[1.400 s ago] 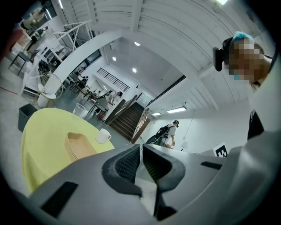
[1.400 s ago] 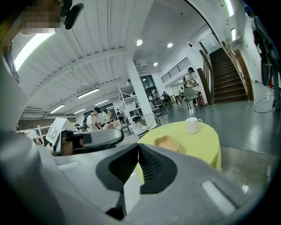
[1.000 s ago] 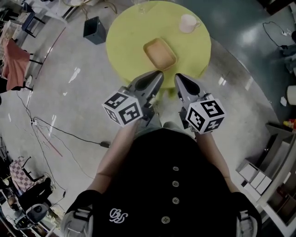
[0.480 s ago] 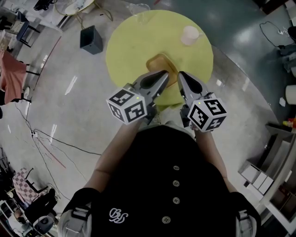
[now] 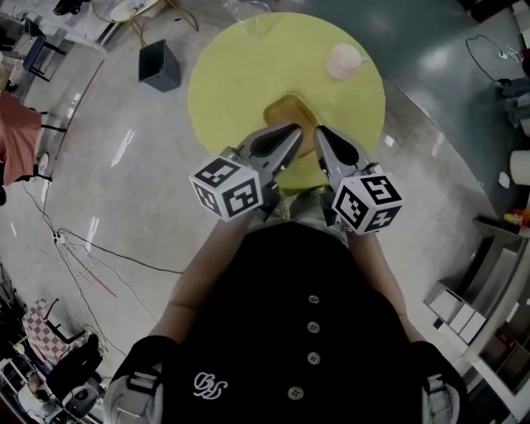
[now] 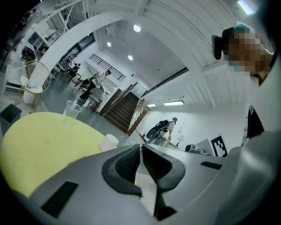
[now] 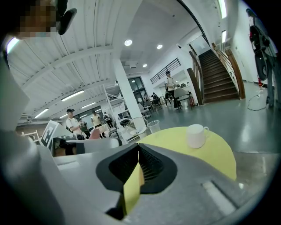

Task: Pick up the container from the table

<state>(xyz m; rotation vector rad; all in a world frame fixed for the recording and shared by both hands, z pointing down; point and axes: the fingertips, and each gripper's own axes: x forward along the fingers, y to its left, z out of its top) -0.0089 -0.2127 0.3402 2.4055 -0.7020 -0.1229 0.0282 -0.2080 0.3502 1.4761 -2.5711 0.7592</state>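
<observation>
The tan, shallow container [image 5: 290, 110] lies in the middle of the round yellow table [image 5: 232, 83]. Its near end is hidden behind my gripper tips. My left gripper [image 5: 294, 132] and right gripper [image 5: 319, 132] hang side by side over the table's near half, both pointing at the container's near edge. Each is shut with nothing between its jaws. In the left gripper view the left gripper [image 6: 141, 147] shows closed pads over the table [image 6: 44, 145]. In the right gripper view the right gripper [image 7: 138, 150] is closed too. Neither gripper view shows the container.
A white mug [image 5: 344, 60] [image 7: 196, 135] [image 6: 109, 141] stands at the table's far right. A clear plastic cup [image 5: 251, 18] [image 6: 71, 110] [image 7: 153, 126] stands at the far edge. A dark box [image 5: 159, 66] sits on the floor left of the table. Cables trail across the floor at left.
Both grippers have moved forward from the table's near edge until their tips overlap the container's near end. The jaws have stayed shut.
</observation>
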